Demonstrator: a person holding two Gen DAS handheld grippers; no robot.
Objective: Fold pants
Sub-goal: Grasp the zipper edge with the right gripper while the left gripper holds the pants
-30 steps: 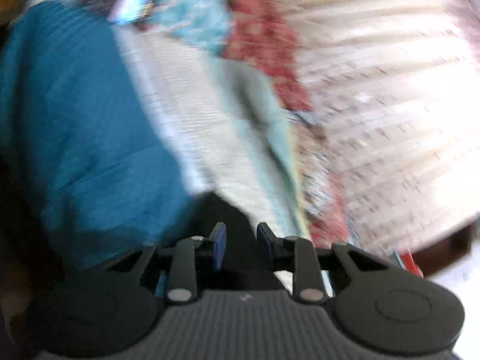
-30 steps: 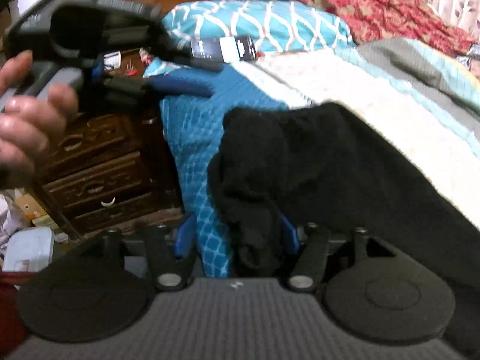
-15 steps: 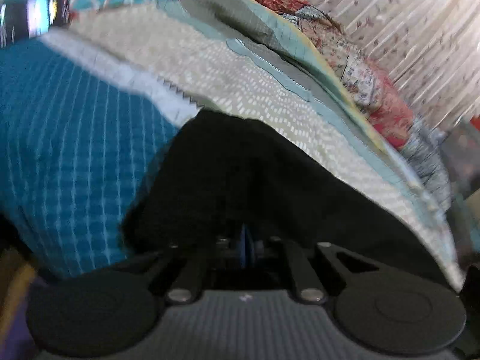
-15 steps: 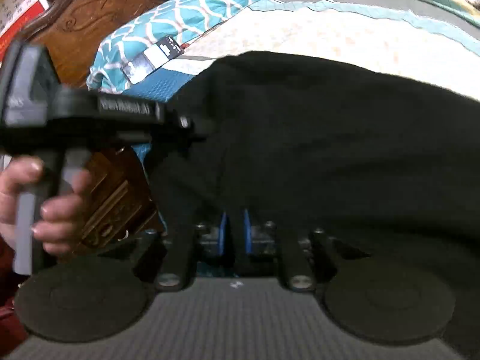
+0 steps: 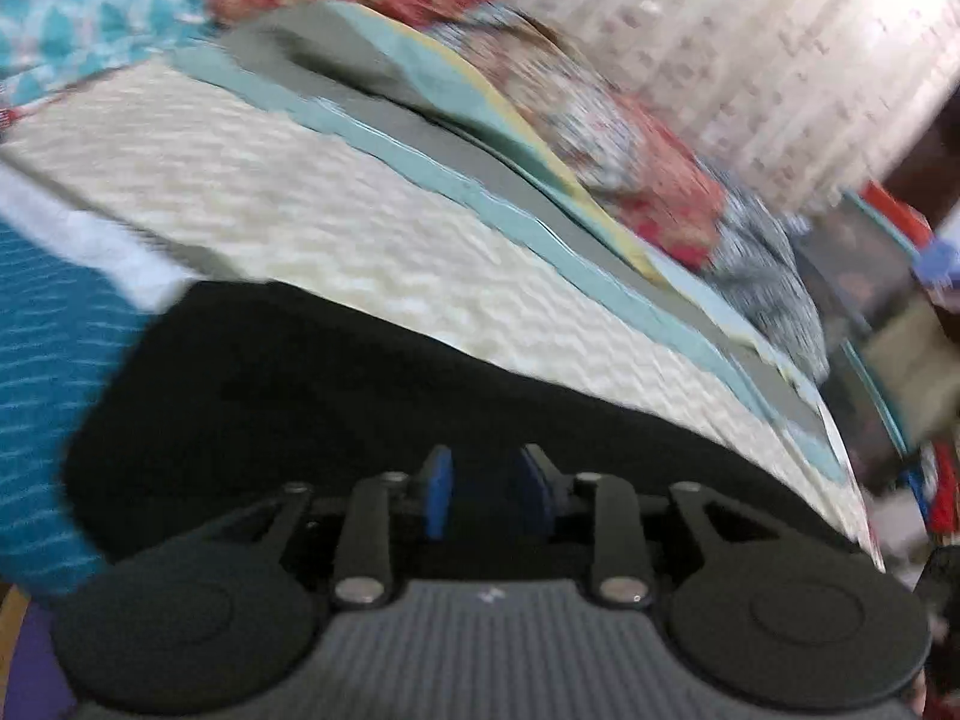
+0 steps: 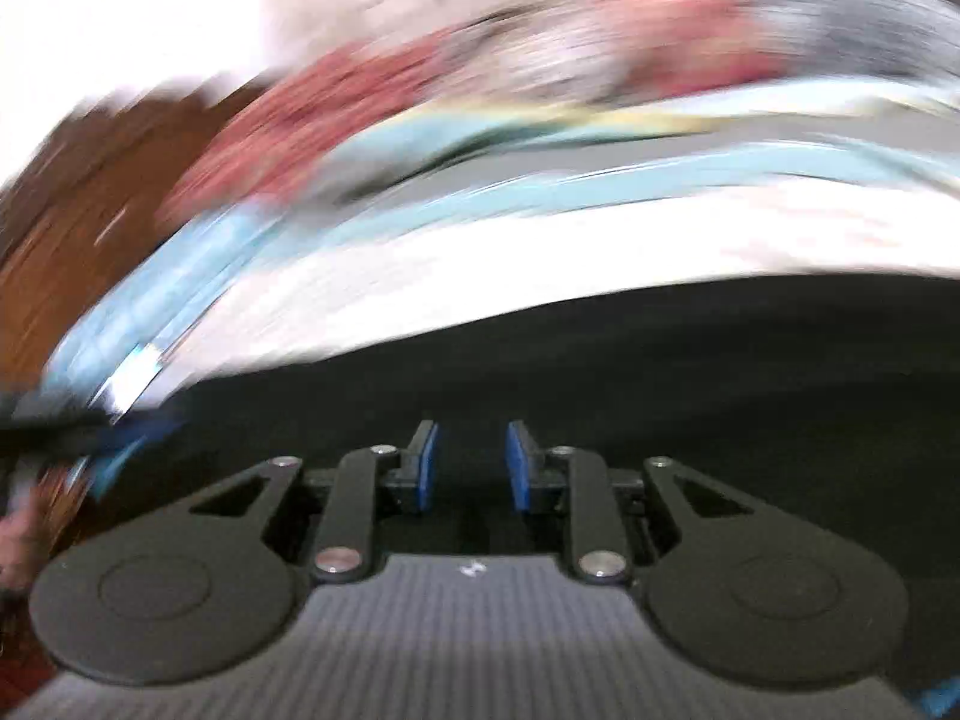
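Observation:
The black pants (image 5: 336, 384) lie spread on the bed, filling the lower part of the left wrist view. They also fill the lower half of the right wrist view (image 6: 690, 372), which is heavily blurred. My left gripper (image 5: 485, 495) is just over the pants with its blue pads apart and nothing between them. My right gripper (image 6: 468, 468) is likewise over the pants, pads apart and empty.
A cream quilt (image 5: 288, 180) with a light-blue border covers the bed beyond the pants. A teal blanket (image 5: 42, 372) hangs at the left. Red patterned bedding (image 5: 600, 132) and a curtain (image 5: 750, 48) lie behind. A wooden headboard (image 6: 78, 210) shows at the left.
Both grippers were shut on the pants half a second ago; now both have opened and let the fabric go. Both views have swung, the right one fast.

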